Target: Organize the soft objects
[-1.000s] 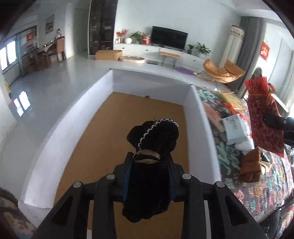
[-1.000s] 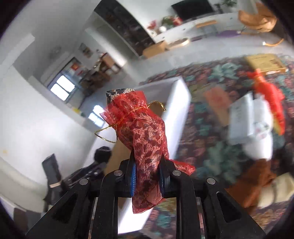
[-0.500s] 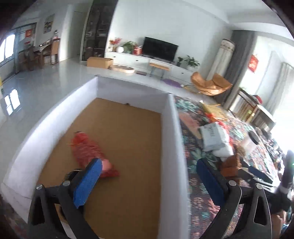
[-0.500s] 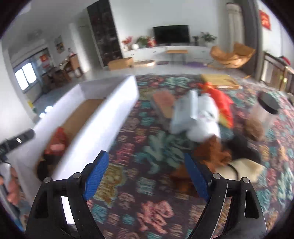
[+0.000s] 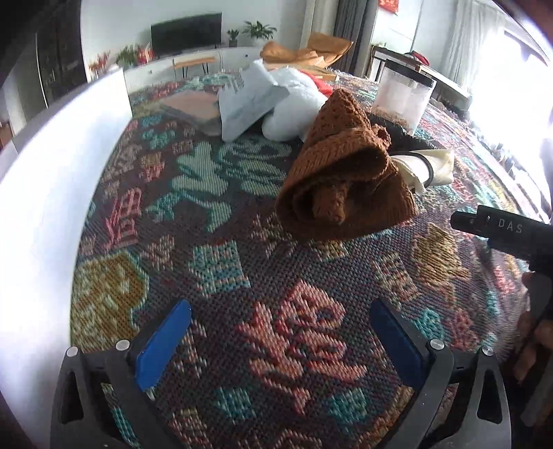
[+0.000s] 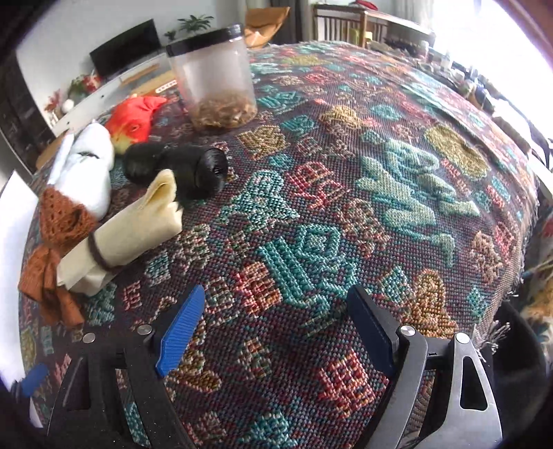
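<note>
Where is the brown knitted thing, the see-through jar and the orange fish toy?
brown knitted thing point(image 5: 342, 183), left wrist view, its rolled middle
jar point(image 6: 216, 74), right wrist view, clear wall
fish toy point(image 6: 133, 119), right wrist view, orange body

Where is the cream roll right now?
In the right wrist view, the cream roll lies at the left on the patterned cloth, between the brown knit and the black bundle.

A clear black-lidded jar point(image 6: 214, 79) stands on the patterned woven cloth point(image 6: 345, 207); a television point(image 5: 186, 32) behind.
</note>
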A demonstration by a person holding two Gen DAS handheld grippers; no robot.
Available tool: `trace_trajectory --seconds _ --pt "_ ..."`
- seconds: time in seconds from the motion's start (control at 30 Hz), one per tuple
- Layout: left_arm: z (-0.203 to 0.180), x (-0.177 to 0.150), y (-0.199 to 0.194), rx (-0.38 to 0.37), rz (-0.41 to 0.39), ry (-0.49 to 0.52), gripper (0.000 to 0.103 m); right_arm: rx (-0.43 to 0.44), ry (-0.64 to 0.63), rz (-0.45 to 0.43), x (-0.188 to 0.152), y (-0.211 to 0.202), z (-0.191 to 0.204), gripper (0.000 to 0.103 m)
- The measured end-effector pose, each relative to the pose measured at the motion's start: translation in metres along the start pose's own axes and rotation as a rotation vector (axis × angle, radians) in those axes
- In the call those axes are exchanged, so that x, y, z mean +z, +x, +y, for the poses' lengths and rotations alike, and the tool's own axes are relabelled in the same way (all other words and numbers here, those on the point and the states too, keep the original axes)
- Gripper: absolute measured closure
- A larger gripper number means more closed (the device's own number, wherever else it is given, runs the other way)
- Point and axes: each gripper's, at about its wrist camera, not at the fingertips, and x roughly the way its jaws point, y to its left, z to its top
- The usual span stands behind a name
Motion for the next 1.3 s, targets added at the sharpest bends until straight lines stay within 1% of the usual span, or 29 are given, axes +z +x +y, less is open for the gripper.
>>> trace_trajectory --seconds 0.07,0.1,0.13,0.23,0.3,0.4,0.57,1.3 --pt "-0.004 0.005 0.012 0.028 0.028 0.029 0.000 -0.007 0.012 -0.030 0.005 0.003 -0.002 0.014" --pt "-0.004 0.010 0.014 0.032 0.009 0.036 0.000 -0.008 0.018 -0.046 0.008 0.006 -0.003 0.011" --pt "-0.004 0.016 0.019 0.032 0.020 0.032 0.000 -0.010 0.022 -0.057 0.010 0.009 -0.002 0.008" --pt "0.005 0.038 0.030 0.027 0.034 0.021 0.000 -0.035 0.007 -0.063 0.014 0.012 -0.001 0.007" --pt "0.012 0.051 0.036 0.019 0.022 0.032 0.000 -0.046 -0.004 -0.062 0.015 0.015 0.001 0.007" --pt "0.012 0.059 0.044 0.018 -0.007 0.031 0.000 -0.048 -0.006 -0.063 0.012 0.013 0.001 0.007" --pt "0.011 0.057 0.045 0.017 -0.019 0.030 0.000 -0.073 -0.020 -0.063 0.007 0.012 0.006 0.007" --pt "0.012 0.057 0.045 0.015 -0.019 0.030 0.000 -0.077 -0.021 -0.063 0.007 0.012 0.007 0.007"
